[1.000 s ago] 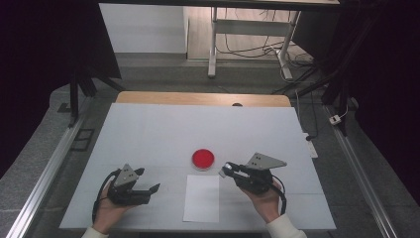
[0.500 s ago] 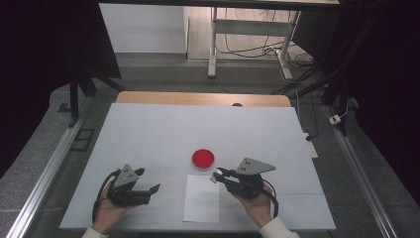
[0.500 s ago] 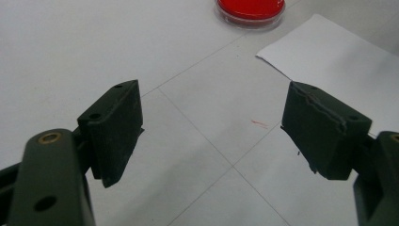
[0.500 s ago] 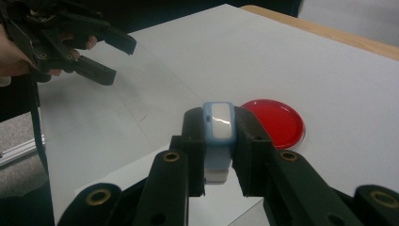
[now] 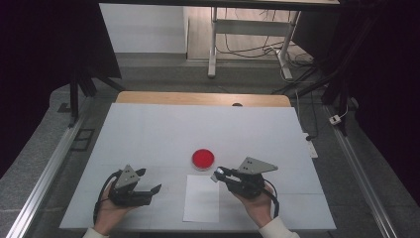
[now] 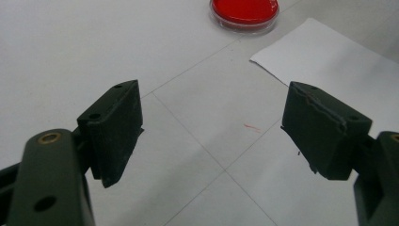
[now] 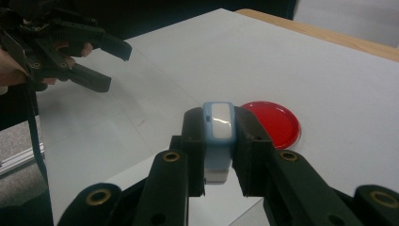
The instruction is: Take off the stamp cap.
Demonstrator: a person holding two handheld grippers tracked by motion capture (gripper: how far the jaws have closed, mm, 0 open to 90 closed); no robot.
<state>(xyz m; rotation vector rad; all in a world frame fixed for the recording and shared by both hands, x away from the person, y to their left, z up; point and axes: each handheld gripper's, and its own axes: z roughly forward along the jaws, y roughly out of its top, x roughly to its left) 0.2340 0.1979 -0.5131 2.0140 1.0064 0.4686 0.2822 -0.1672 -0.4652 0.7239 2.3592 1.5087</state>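
A round red dish (image 5: pixel 203 158) sits mid-table, with a white sheet of paper (image 5: pixel 201 198) lying just in front of it. My right gripper (image 5: pixel 217 174) hovers over the paper's far right corner, pointing left, close to the dish. It is shut on a small light-blue and white block (image 7: pixel 219 136); the red dish (image 7: pixel 275 123) lies just beyond its jaws. My left gripper (image 5: pixel 151 179) rests low at the front left, open, with nothing between its fingers. In the left gripper view the jaws stand wide apart over bare table, dish (image 6: pixel 244 10) and paper (image 6: pixel 329 61) ahead.
The white tabletop (image 5: pixel 198 129) has a wooden strip (image 5: pixel 203 98) along its far edge. Metal rails (image 5: pixel 44 183) run down both sides. A white power strip (image 5: pixel 310 148) lies at the right edge. Another table's legs and cables stand on the floor behind.
My right gripper has shifted a little to the left with the block, its tip now over the paper's far edge. The left gripper has stayed put.
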